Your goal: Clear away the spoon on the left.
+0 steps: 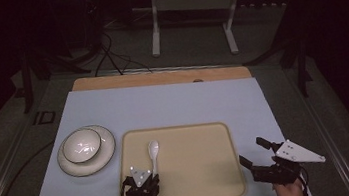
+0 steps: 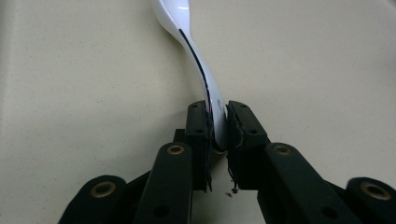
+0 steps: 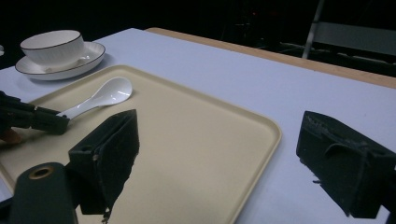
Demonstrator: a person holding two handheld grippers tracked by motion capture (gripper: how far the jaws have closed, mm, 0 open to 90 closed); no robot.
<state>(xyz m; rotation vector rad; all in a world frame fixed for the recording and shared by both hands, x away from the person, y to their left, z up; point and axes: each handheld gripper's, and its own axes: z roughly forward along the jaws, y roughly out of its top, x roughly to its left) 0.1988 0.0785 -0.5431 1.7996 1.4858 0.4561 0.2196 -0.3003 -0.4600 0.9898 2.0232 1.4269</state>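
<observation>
At the near edge of the table, the left gripper (image 1: 155, 177) is clamping the thin handle end of the spoon (image 1: 153, 152); in the left gripper view its black pads (image 2: 201, 128) are pressing on either side of the glossy white handle (image 2: 205, 79). A dark line is running along the handle's edge there, and frayed bits are hanging from the pad rims. The spoon is lying on the tray (image 1: 207, 174), bowl end pointing away from the person, toward the tray's left half.

The right gripper (image 1: 256, 154) is hanging just off the tray's right near corner with its jaws standing wide apart and nothing between them; a grey three-cornered plate is sitting on top of it. Its blocky black pads (image 3: 116, 149) are looking rough and worn.

The tray is a matte beige rectangle with rounded corners and a low raised rim. It is resting on a pale blue sheet (image 1: 173, 103) covering the table.

Left of the tray, a white ribbed bowl (image 1: 82, 144) with a dark rim line is sitting on a matching plate (image 1: 104, 154).

Beyond the sheet, a wooden strip (image 1: 160, 77) is showing along the far edge. Farther off, dim and hard to read, what seems to be a white stand (image 1: 191, 5) and cables are resting on the floor.
</observation>
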